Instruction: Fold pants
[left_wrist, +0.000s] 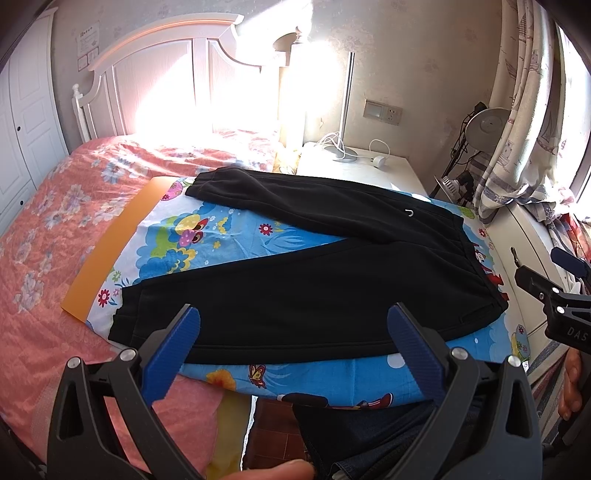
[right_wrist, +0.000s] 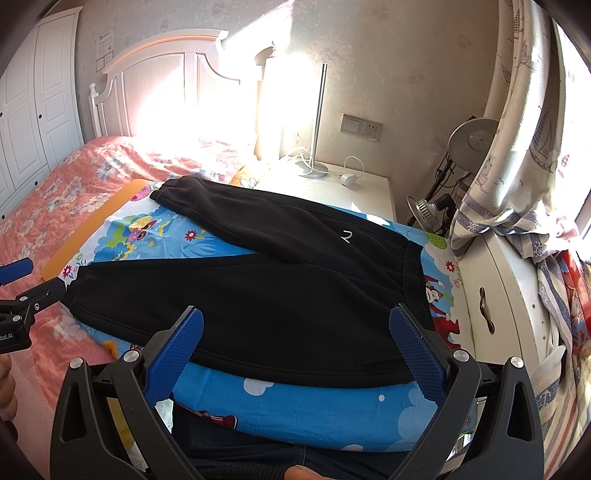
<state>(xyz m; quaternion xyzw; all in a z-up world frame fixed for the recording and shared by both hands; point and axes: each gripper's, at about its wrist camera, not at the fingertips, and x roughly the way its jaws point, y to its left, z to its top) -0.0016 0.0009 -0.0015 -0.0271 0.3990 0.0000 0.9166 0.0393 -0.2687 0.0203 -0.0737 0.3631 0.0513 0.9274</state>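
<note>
Black pants (left_wrist: 314, 295) (right_wrist: 258, 295) lie flat on a blue cartoon-print cloth (left_wrist: 229, 236) (right_wrist: 314, 406) on the bed. The waistband (left_wrist: 476, 258) (right_wrist: 413, 273) is at the right, and the two legs spread apart toward the left. The far leg (left_wrist: 277, 199) (right_wrist: 229, 210) carries a small white logo. My left gripper (left_wrist: 293, 310) hovers open over the near leg, with nothing between its blue pads. My right gripper (right_wrist: 295, 312) hovers open over the hip area near the waistband, also holding nothing. Each gripper shows at the edge of the other's view.
An orange board (left_wrist: 110, 251) sticks out under the cloth's left side, on a pink floral bedspread (left_wrist: 55, 229). A white nightstand (left_wrist: 369, 173) with a lamp and cables stands behind. A white dresser (right_wrist: 491, 295) and curtain (right_wrist: 517, 166) are close on the right.
</note>
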